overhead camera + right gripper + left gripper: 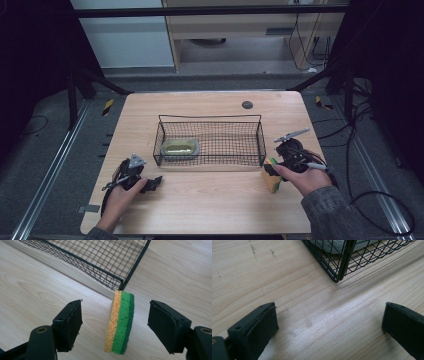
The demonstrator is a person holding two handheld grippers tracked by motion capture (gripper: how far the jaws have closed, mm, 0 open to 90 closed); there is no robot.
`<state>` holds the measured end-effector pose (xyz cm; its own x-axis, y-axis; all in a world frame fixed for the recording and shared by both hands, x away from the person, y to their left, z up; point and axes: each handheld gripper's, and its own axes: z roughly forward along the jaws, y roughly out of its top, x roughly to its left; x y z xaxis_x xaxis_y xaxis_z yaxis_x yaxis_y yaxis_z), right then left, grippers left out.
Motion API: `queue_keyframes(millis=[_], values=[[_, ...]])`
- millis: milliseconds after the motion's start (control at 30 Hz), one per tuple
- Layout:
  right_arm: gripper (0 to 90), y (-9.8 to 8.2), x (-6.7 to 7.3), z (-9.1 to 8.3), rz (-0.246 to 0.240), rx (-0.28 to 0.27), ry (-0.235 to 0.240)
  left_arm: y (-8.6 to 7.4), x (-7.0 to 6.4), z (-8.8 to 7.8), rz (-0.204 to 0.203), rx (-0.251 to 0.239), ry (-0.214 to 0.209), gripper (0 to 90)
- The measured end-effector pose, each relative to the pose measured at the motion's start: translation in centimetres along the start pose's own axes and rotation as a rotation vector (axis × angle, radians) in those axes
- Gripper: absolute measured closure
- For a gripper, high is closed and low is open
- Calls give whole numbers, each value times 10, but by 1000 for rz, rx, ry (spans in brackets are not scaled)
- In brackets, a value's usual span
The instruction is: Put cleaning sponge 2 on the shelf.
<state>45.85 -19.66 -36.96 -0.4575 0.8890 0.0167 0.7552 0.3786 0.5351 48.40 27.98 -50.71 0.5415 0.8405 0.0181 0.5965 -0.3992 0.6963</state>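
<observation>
Two released tools: right tool (115, 322) around upright sponge (120, 322), basket (105, 267) far end cut off.

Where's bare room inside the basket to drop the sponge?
The wire basket is bare mesh across its middle and right part, from the dish to the right wall. Its left end is crowded by that dish. The sponge stands on edge between the open right gripper jaws, just outside the basket's right near corner.

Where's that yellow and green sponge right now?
The sponge stands on edge on the table, between the open jaws of the right gripper, just off the near right corner of the wire basket in the high view.
</observation>
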Motion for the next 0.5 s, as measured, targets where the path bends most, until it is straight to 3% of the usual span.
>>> queue_keyframes(millis=[267,500], values=[[270,-5,-6,20,24,46,-15,0,0,0,0,-1,-1,0],[376,-9,-7,39,36,103,-7,0,0,0,1,-2,-1,0]])
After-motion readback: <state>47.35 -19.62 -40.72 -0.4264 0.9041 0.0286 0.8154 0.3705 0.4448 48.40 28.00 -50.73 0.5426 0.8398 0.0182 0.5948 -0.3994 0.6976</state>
